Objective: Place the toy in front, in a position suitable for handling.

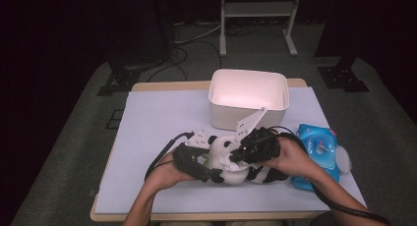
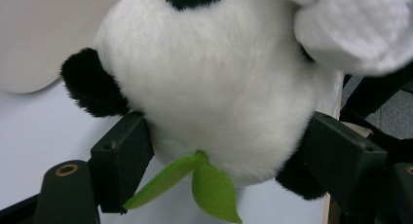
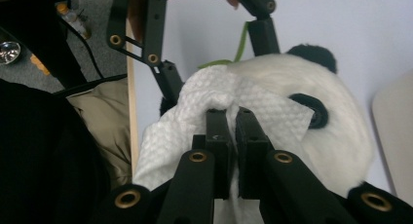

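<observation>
With the left gripper (image 2: 221,151) clamped round the panda's head (image 2: 214,87), the right gripper (image 3: 233,136) — jaws pinched on the white cloth (image 3: 253,112) — wipes best with light strokes, keeping the fold caught.

The stuffed panda (image 1: 231,162) lies on the table (image 1: 157,123), near its front edge and about mid-width. The left gripper (image 1: 209,159) sits at the panda's left, its jaws to either side of the head. The right gripper (image 1: 241,150) comes from the right, above the panda, pinching a cloth (image 3: 195,117) that lies on the head. Behind them stands a bin (image 1: 248,98) (toward the far edge). A plastic toy (image 1: 319,150) lies right of the panda, just beside the right hand (image 1: 295,159).
</observation>
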{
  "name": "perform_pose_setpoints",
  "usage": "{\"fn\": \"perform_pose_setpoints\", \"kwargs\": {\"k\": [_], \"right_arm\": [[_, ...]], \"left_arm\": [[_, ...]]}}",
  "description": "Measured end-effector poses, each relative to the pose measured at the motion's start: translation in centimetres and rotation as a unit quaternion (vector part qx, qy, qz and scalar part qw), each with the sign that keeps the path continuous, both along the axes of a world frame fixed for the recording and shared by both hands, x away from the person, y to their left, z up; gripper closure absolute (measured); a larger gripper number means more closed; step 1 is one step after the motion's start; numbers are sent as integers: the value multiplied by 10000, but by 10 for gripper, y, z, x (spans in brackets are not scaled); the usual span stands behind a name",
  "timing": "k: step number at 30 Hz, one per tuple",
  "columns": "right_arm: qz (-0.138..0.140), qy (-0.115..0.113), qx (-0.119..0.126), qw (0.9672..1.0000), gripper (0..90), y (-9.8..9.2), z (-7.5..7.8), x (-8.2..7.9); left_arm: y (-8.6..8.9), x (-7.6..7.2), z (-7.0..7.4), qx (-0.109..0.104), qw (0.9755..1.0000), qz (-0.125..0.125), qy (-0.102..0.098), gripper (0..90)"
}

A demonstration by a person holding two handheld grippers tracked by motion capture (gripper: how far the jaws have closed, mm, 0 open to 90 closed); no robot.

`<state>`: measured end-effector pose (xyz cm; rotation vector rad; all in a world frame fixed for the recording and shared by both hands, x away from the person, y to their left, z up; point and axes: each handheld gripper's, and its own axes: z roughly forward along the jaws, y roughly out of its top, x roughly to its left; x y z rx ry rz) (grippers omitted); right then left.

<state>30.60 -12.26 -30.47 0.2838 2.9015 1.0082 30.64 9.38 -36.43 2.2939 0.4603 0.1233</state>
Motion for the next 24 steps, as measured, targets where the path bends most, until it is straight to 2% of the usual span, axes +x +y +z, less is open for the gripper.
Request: {"fn": "perform_pose_setpoints", "kwargs": {"k": [4, 12, 15, 20, 24], "right_arm": [[34, -7, -77, 10000, 857, 1, -3, -4], [-95, 115, -107, 9998, 857, -18, -10, -7], [-111, 97, -100, 9998, 857, -21, -10, -8], [-49, 75, -105, 9999, 857, -14, -9, -9], [128, 79, -184, 9997, 856, 2, -10, -9]], "left_arm": [[1, 1, 0, 11, 10000, -7, 2, 208], [1, 2, -2, -68, 10000, 13, 32, 208], [0, 2, -1, -78, 10000, 7, 24, 208], [0, 2, -1, -84, 10000, 10, 16, 208], [0, 2, 0, -108, 9999, -14, 16, 209]]}}
